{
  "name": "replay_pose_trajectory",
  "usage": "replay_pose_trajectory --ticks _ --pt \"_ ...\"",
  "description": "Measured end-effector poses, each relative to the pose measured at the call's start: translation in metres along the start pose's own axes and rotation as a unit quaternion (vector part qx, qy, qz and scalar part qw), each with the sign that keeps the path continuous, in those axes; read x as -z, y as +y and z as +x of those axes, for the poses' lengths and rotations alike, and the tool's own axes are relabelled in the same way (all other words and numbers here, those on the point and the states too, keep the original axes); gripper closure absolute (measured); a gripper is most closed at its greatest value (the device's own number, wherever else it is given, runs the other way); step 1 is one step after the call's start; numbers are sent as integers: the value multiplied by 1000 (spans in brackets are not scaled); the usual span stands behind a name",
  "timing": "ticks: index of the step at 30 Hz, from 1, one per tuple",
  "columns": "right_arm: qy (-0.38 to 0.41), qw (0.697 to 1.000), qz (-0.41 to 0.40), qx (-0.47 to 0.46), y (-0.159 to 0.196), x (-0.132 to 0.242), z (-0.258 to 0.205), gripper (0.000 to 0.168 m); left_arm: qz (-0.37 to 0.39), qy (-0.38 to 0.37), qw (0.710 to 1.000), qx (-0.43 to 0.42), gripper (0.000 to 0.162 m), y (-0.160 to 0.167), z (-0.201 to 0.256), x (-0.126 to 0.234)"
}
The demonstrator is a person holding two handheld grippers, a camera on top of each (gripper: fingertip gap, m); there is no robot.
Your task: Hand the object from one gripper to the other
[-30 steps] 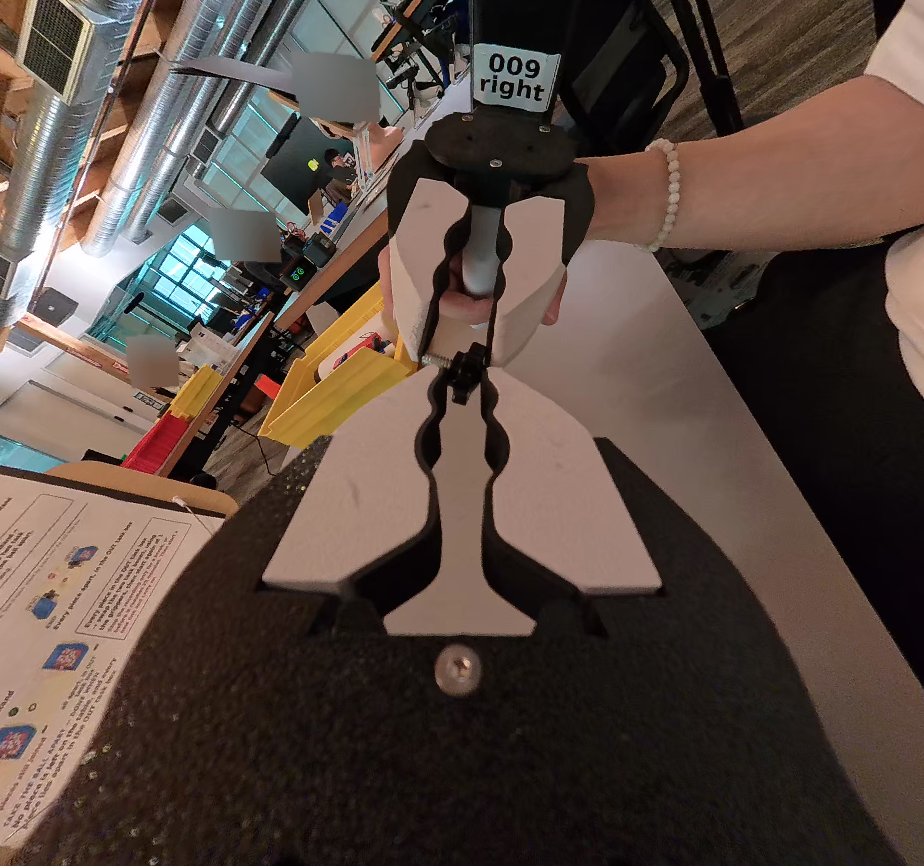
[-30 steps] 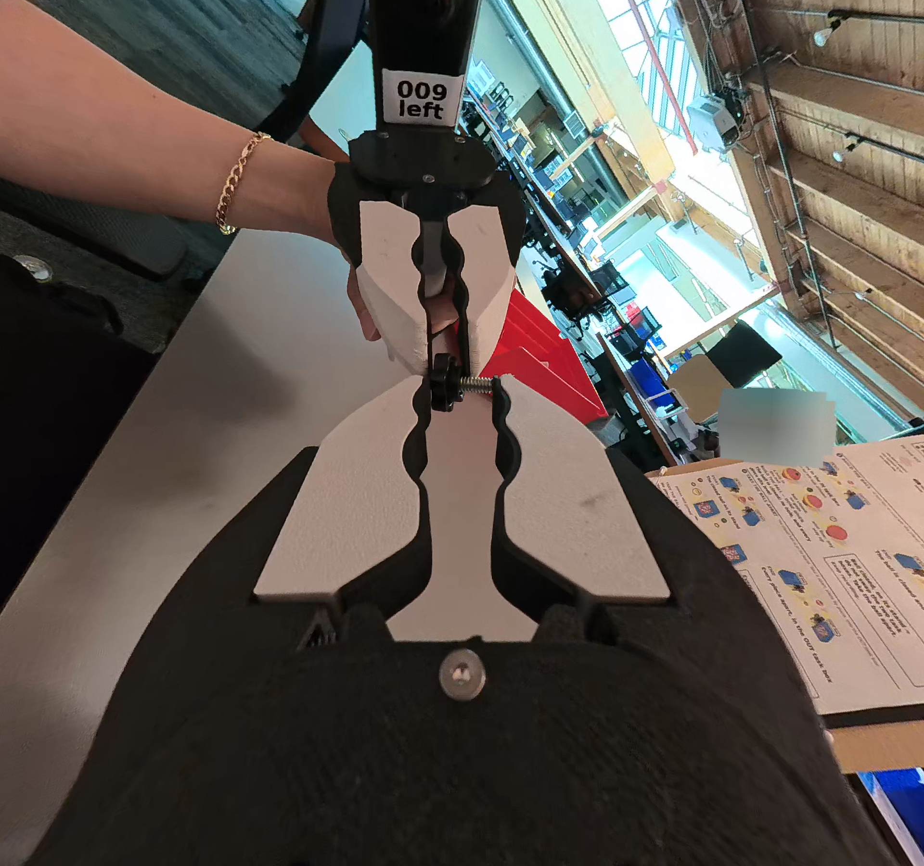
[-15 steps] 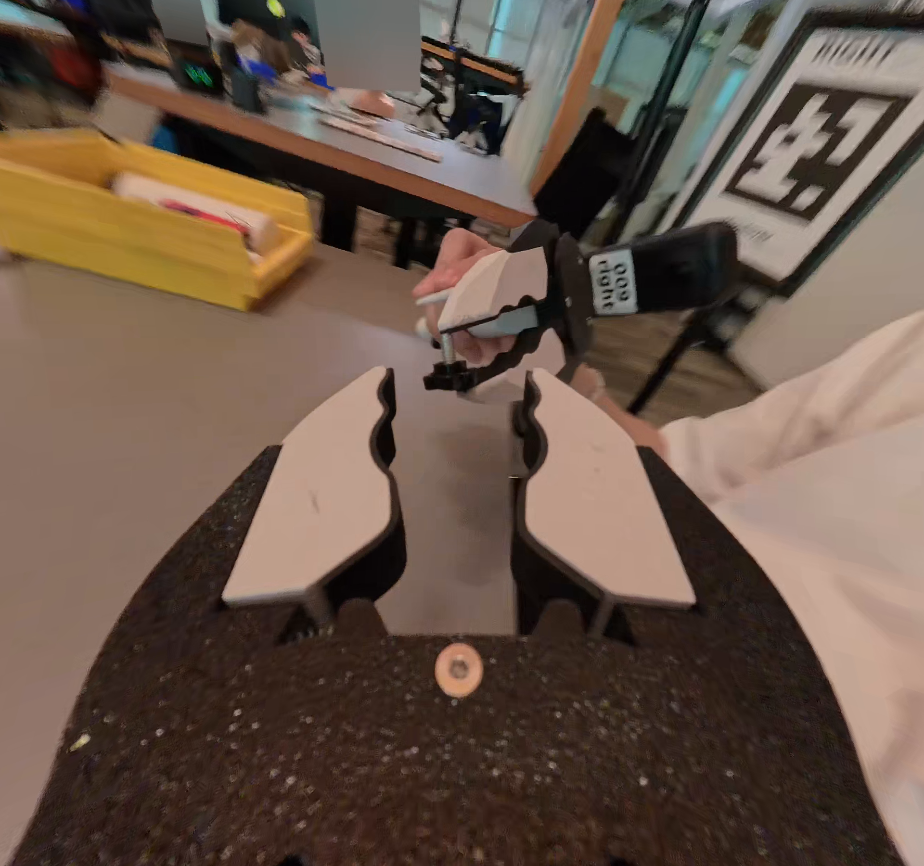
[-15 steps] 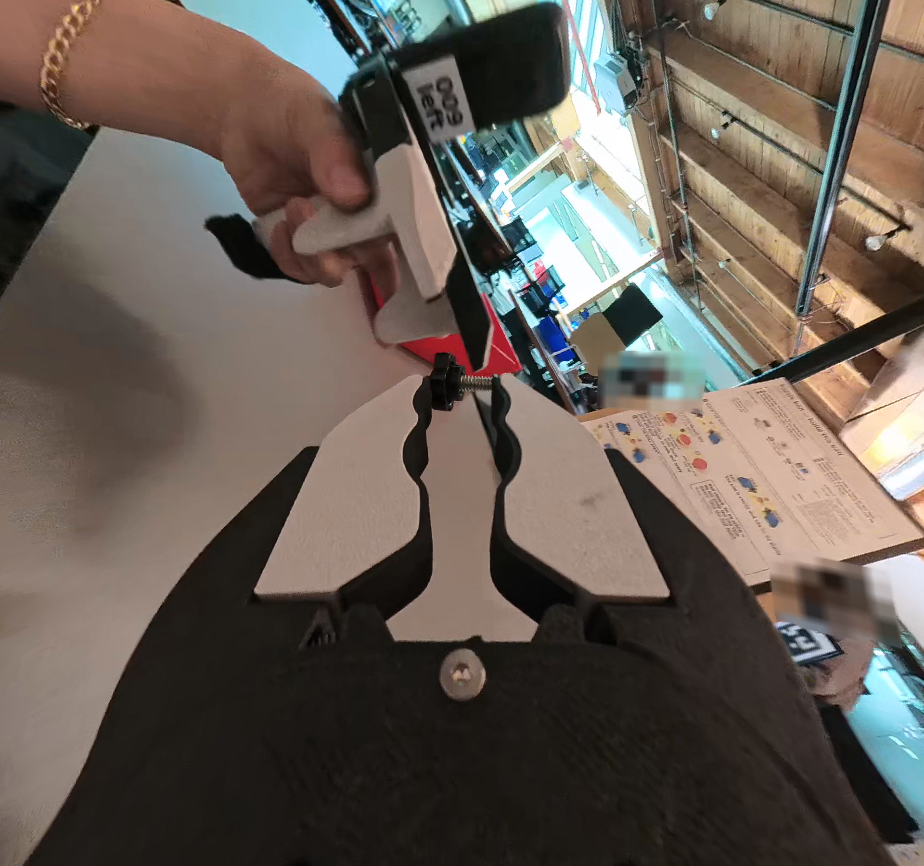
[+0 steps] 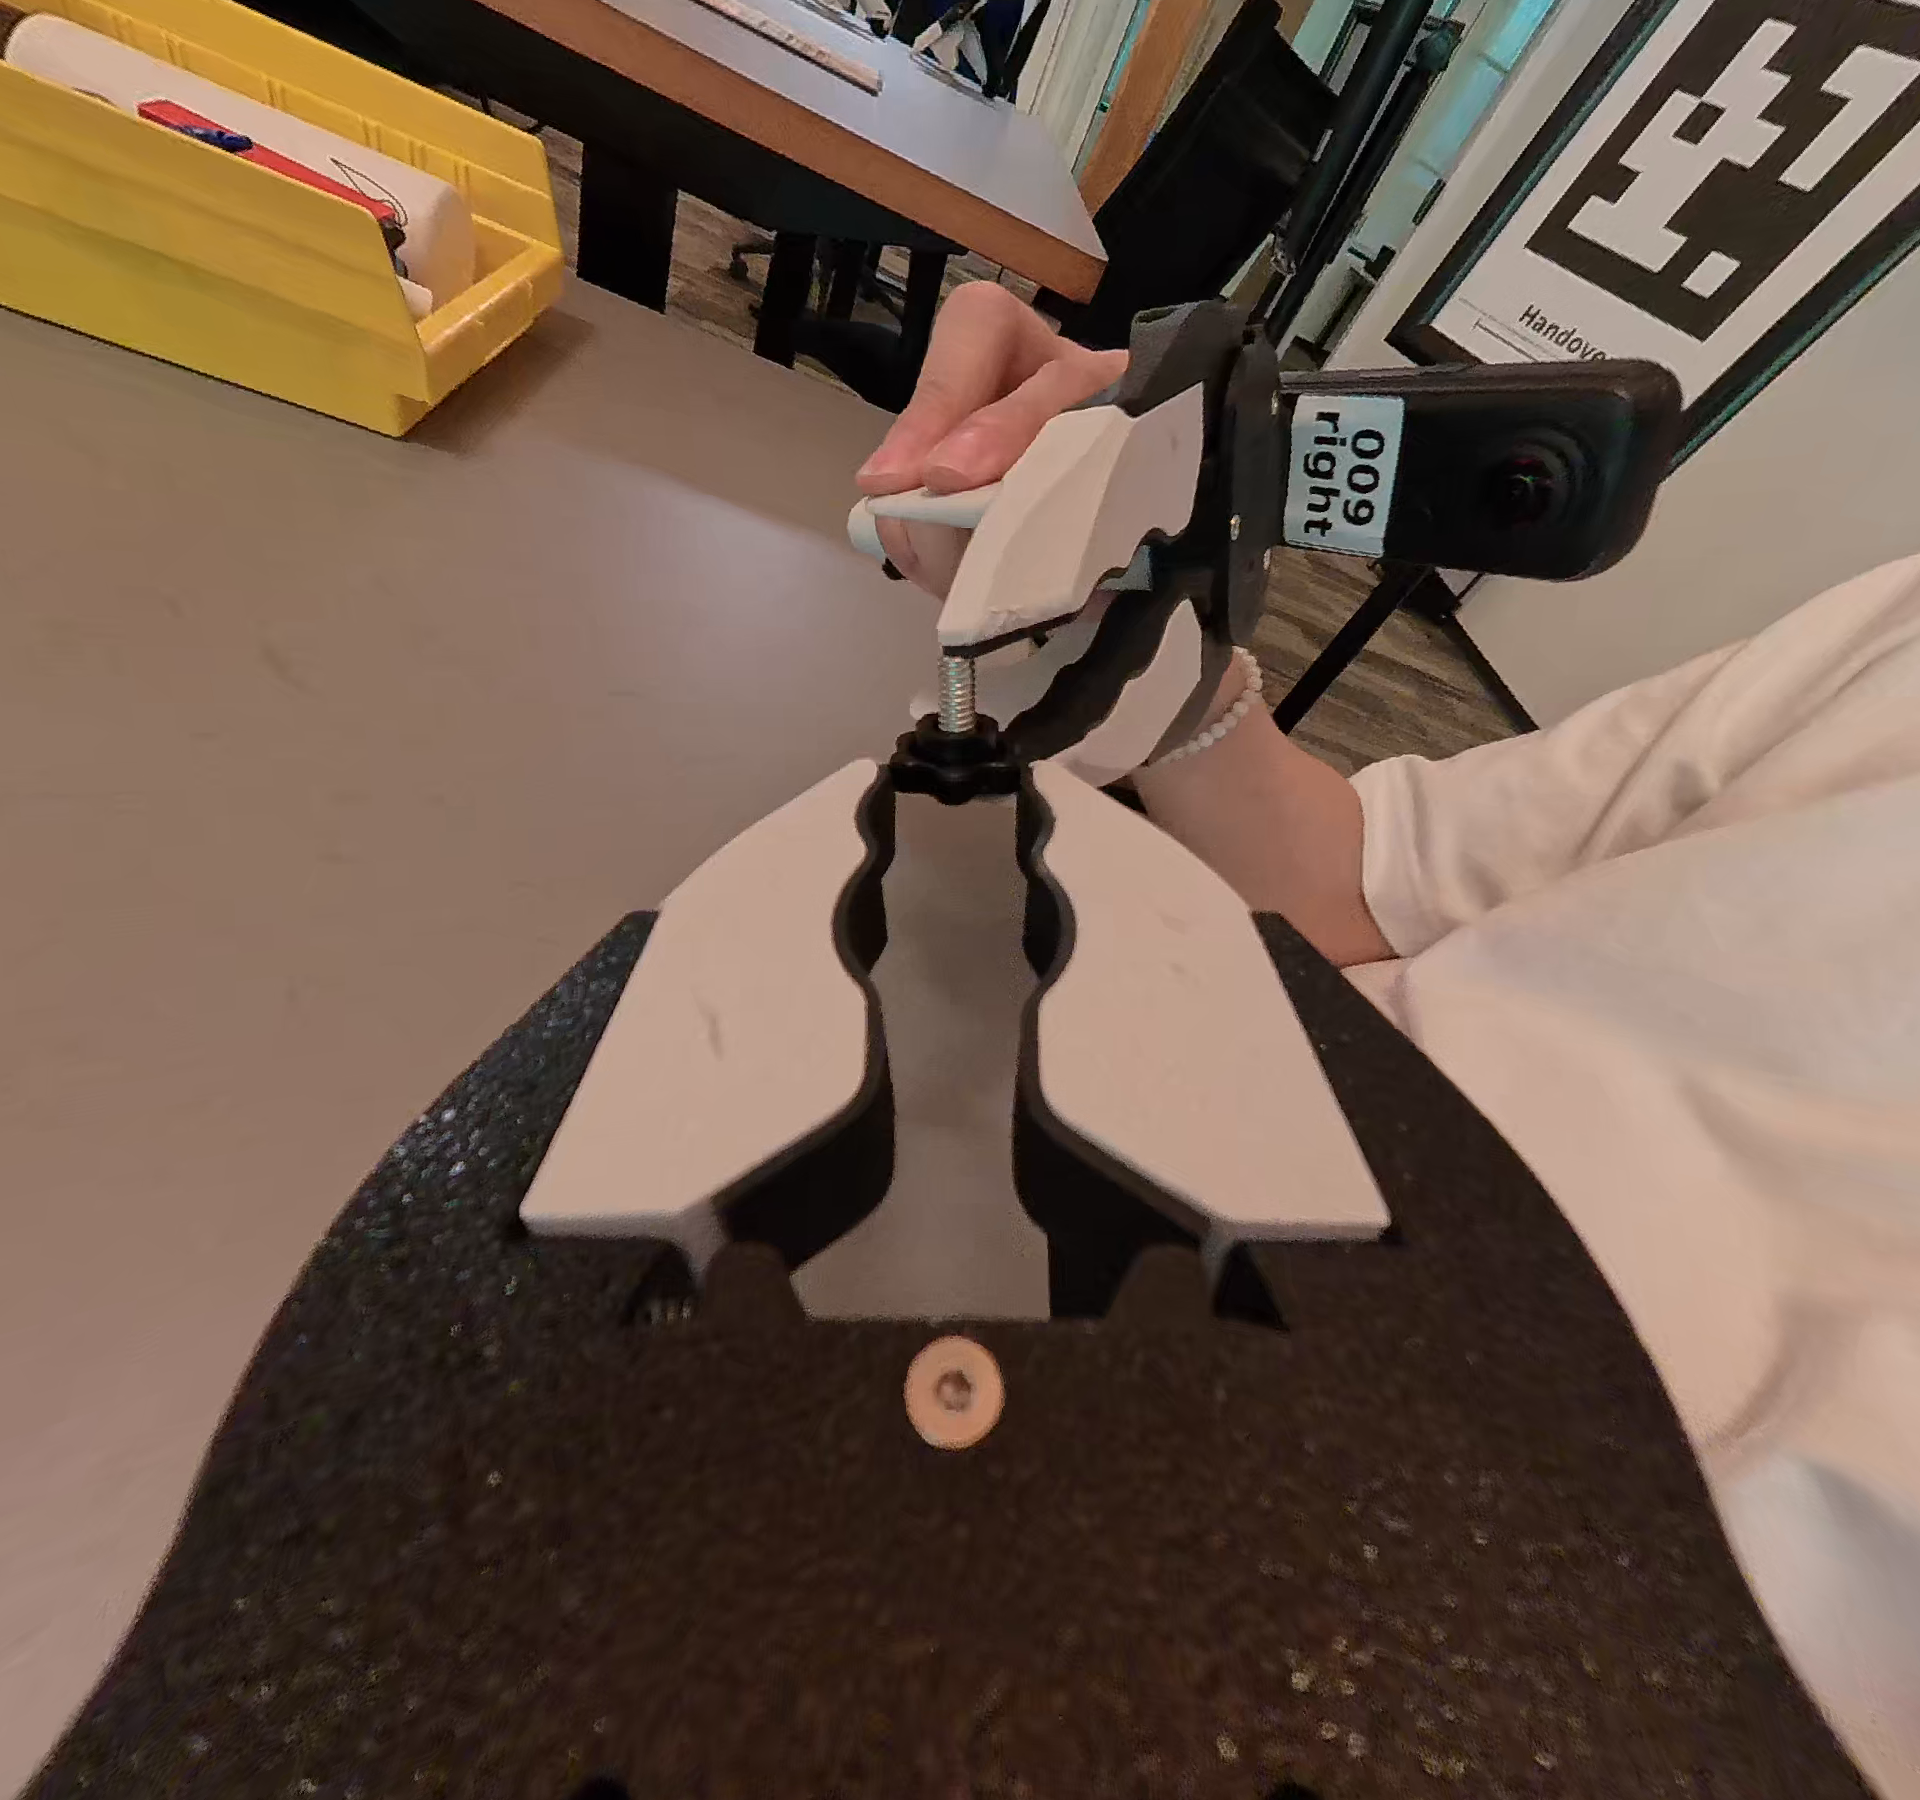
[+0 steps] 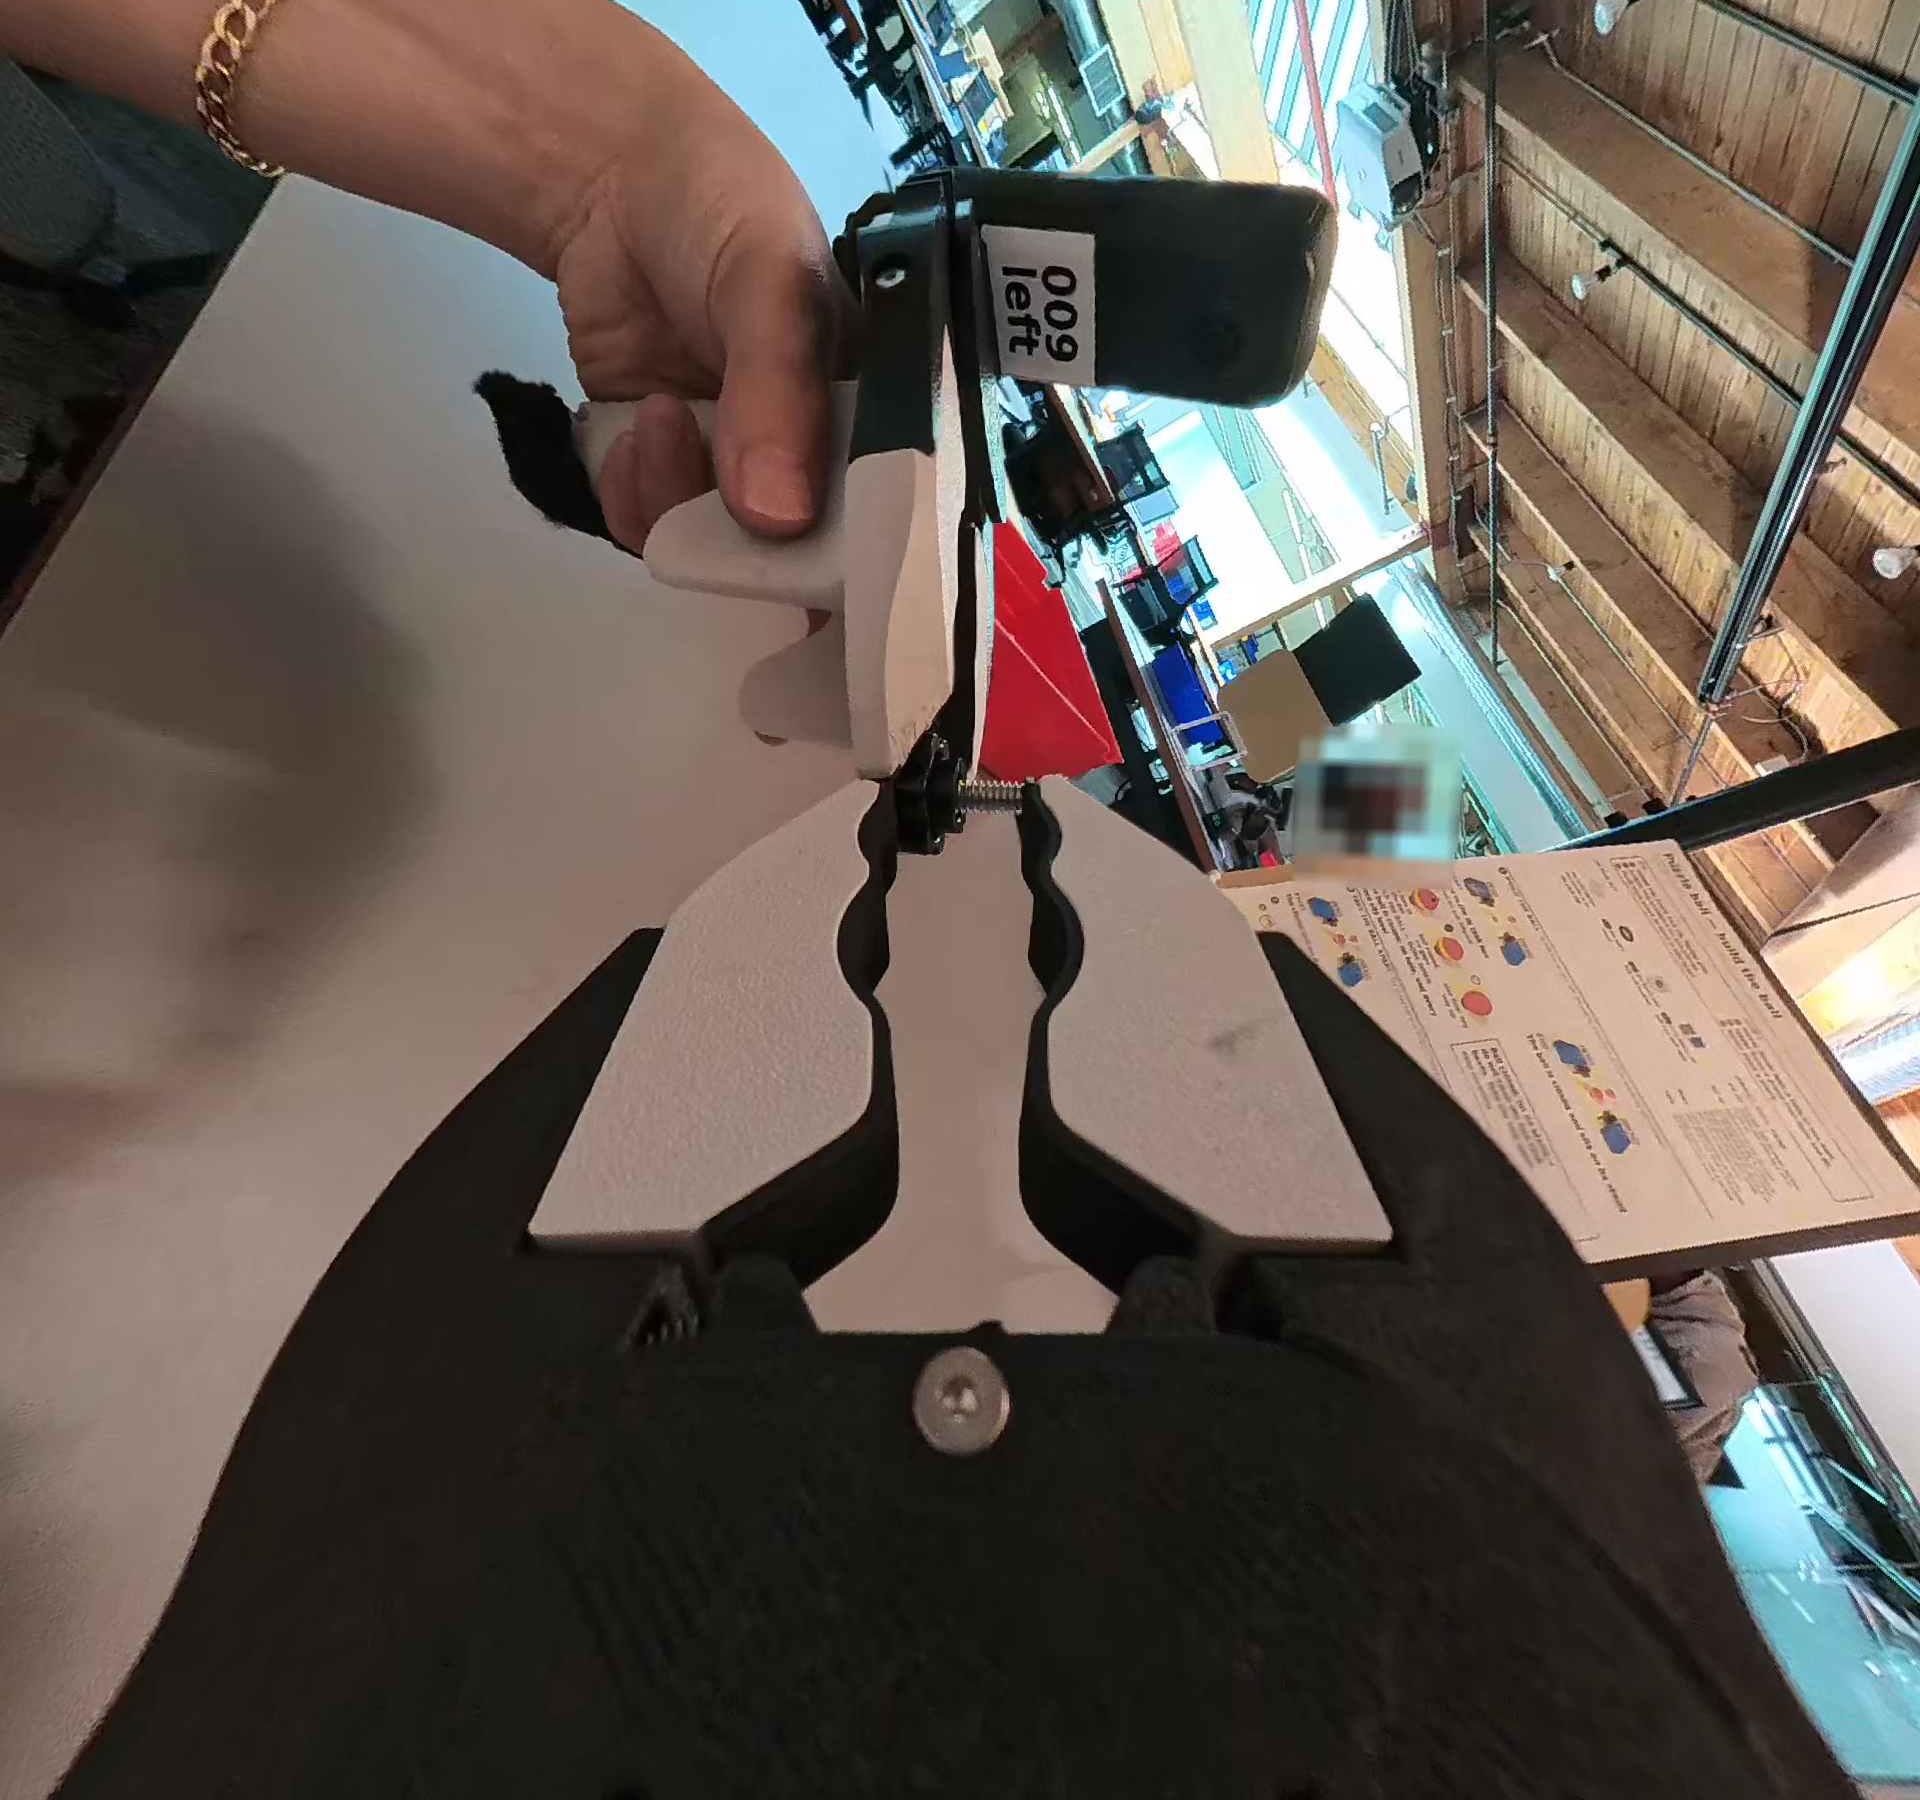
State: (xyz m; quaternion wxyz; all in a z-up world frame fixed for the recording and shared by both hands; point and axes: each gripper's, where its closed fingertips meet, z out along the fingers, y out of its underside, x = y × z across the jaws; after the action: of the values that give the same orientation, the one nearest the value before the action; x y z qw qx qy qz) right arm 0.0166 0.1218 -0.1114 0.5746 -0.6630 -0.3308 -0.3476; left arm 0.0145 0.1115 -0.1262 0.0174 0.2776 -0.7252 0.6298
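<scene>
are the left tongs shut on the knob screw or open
Shut on it, apparently: the left tongs pinch the black-knobbed silver thumbscrew at its knob, both tips touching it. The right tongs hold it end to end too.

Two close wrist views, facing, sharing the knob screw [image 5: 948, 748].

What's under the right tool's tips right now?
A knob screw: its thread hangs down, black knob between the left tool tips. The thread's top is hidden inside the right tool.
</scene>
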Motion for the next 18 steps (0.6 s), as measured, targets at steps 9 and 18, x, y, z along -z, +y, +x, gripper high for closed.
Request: replay_pose_trajectory --ticks 9,18 --pt "7 943 132 -305 -8 15 26 130 95 -67 984 -132 140 -25 -17 17" --pt "30 891 162 -424 -12 -4 40 150 102 -80 974 -186 140 -27 -14 8"
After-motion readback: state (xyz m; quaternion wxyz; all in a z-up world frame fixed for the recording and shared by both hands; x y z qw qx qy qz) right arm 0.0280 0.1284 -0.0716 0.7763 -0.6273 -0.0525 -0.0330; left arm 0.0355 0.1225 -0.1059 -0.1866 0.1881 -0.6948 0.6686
